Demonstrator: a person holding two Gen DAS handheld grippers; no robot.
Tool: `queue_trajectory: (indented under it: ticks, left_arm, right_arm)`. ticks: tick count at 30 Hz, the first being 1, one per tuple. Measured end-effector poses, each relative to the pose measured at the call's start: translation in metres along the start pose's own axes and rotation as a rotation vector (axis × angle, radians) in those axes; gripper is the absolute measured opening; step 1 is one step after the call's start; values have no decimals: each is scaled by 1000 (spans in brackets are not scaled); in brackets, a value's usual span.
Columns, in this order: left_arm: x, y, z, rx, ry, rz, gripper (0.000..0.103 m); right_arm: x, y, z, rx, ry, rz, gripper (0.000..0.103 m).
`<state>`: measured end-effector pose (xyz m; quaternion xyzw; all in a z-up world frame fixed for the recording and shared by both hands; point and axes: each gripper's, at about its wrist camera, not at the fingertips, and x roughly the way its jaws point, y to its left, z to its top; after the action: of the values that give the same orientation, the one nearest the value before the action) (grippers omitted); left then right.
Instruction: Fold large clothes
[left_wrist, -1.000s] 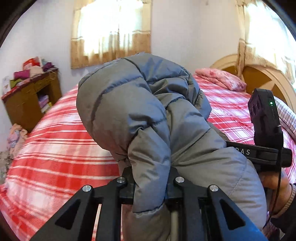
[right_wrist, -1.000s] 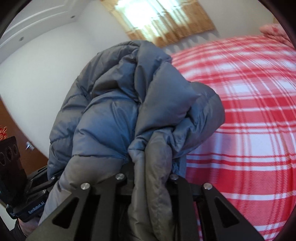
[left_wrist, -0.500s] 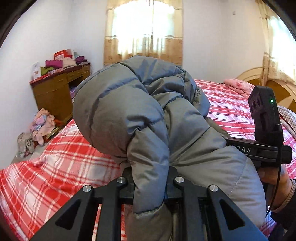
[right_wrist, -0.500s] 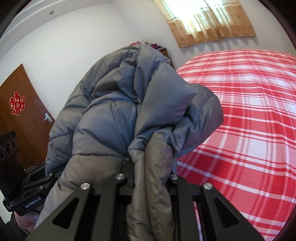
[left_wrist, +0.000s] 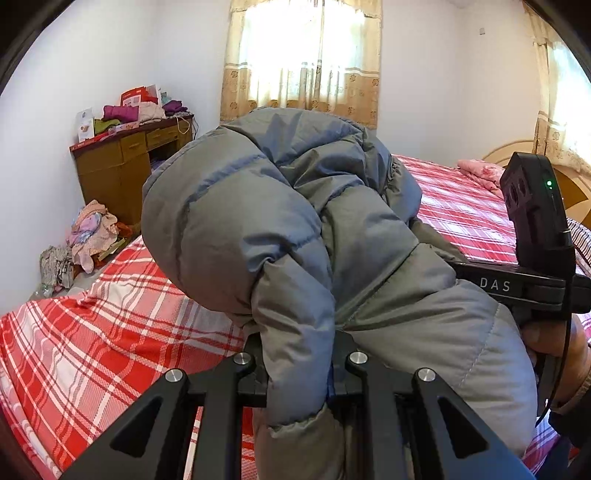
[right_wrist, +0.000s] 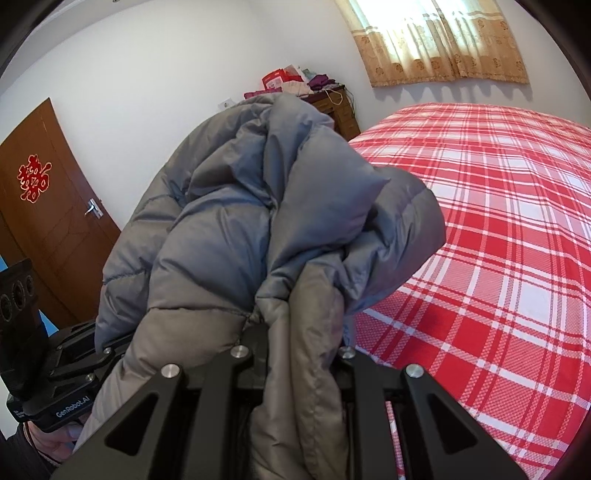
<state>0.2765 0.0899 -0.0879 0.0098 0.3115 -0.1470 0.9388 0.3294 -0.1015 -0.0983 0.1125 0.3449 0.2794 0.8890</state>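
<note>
The jacket (left_wrist: 280, 229) is held up above the bed (left_wrist: 103, 332), bunched between the two grippers. The left gripper (left_wrist: 297, 373) is placed at its near edge, and the right gripper (left_wrist: 517, 284) is seen at its right side. A bench (left_wrist: 122, 166) is placed far left against the wall, with clothes (left_wrist: 136, 112) piled on it. More clothes (left_wrist: 92, 232) lie on the floor before it. A pillow (left_wrist: 480, 171) lies at the far right of the bed.

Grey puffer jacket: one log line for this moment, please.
grey puffer jacket bunched, lifted above bed | left claw clamped | right claw clamped
</note>
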Motion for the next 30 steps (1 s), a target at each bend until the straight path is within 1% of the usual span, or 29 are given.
queue_trajectory:
  ticks: [13, 18, 19, 22, 25, 27, 29, 30]
  left_arm:
    - [8, 18, -16, -31, 30, -1, 19]
    - [12, 22, -22, 0, 43, 14, 20]
    - [12, 22, -24, 2, 47, 16, 21]
    - [13, 26, -29, 0, 57, 37, 31]
    - [17, 31, -34, -13, 76, 60, 47]
    - [19, 34, -38, -26, 85, 67, 54]
    - [21, 37, -39, -38, 85, 103, 75]
    - [21, 39, -40, -47, 83, 126, 79]
  right_arm:
    - [22, -4, -2, 4, 50, -4, 18]
    - [30, -9, -4, 6, 80, -14, 18]
    - [31, -10, -4, 7, 84, -15, 18]
    - [34, -13, -7, 11, 98, -27, 18]
    - [38, -18, -9, 30, 114, -31, 19]
    - [41, -21, -11, 42, 124, -31, 20]
    - [42, -24, -13, 51, 132, -36, 21]
    - [42, -25, -14, 55, 135, -37, 22]
